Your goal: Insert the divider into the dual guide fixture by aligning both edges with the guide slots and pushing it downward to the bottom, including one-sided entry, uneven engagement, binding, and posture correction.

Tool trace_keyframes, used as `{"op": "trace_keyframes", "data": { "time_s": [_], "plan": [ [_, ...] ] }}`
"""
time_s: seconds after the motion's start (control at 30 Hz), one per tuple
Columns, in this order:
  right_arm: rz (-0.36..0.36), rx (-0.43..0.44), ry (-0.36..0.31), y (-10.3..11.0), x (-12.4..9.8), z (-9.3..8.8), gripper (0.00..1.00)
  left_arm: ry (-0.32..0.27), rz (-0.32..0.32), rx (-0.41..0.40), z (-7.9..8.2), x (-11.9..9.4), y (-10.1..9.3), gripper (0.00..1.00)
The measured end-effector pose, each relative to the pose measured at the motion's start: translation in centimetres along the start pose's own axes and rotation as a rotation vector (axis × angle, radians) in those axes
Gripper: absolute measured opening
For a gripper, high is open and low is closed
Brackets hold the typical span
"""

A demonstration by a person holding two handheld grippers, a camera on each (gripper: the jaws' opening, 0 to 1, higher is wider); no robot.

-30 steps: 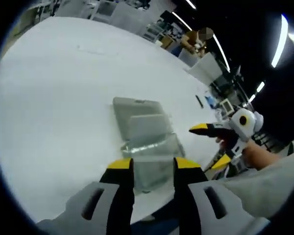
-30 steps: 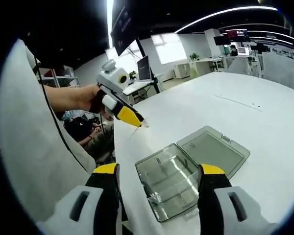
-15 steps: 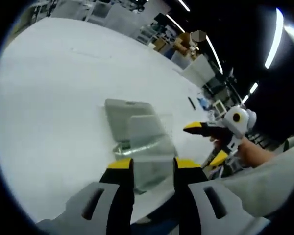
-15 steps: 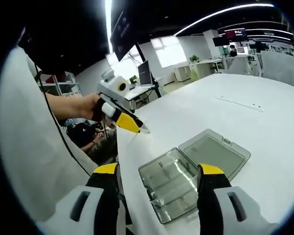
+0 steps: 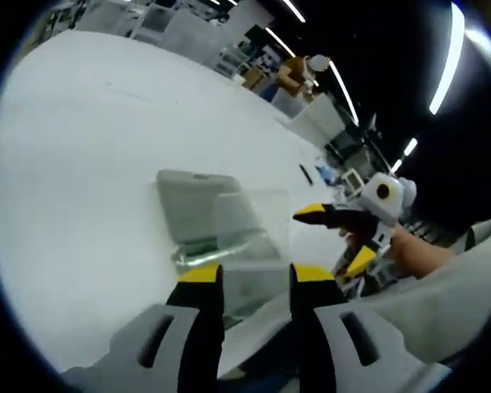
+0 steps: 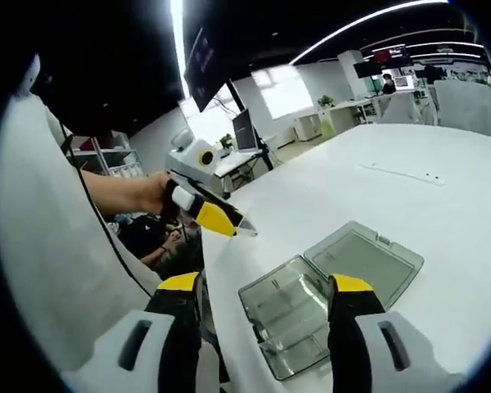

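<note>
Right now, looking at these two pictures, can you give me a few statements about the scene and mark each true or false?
1. The clear grey plastic box lies open, its hinged lid flat on the white table. True.
2. The right gripper is clamped on the box. False: its jaws stand apart and hold nothing.
3. The left gripper holds a thin clear plastic divider. True.
4. The divider is already seated inside the box. False: it is held in the air, clear of the box.
5. The box sits in the middle of the table. False: it sits close to the table's near edge.
</note>
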State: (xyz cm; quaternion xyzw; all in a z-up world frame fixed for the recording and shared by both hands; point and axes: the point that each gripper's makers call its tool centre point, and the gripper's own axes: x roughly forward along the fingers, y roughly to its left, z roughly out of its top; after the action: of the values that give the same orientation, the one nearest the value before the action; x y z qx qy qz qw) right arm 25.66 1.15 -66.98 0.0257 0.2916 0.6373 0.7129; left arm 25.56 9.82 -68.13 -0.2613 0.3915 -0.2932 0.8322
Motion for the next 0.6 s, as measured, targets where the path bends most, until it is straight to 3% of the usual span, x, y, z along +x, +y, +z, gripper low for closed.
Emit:
{"op": "trace_keyframes", "data": {
  "time_s": [0.37, 0.6],
  "plan": [
    [0.023, 0.036, -0.030, 0.3, -0.1, 0.6, 0.56, -0.008, -0.060, 0.022, 0.2, 0.6, -1.2, 0.27],
    [0.056, 0.080, -0.071, 0.4, 0.0, 1.7, 0.54, -0.024, -0.132, 0.037, 0.4, 1.1, -2.5, 0.27]
  ]
}}
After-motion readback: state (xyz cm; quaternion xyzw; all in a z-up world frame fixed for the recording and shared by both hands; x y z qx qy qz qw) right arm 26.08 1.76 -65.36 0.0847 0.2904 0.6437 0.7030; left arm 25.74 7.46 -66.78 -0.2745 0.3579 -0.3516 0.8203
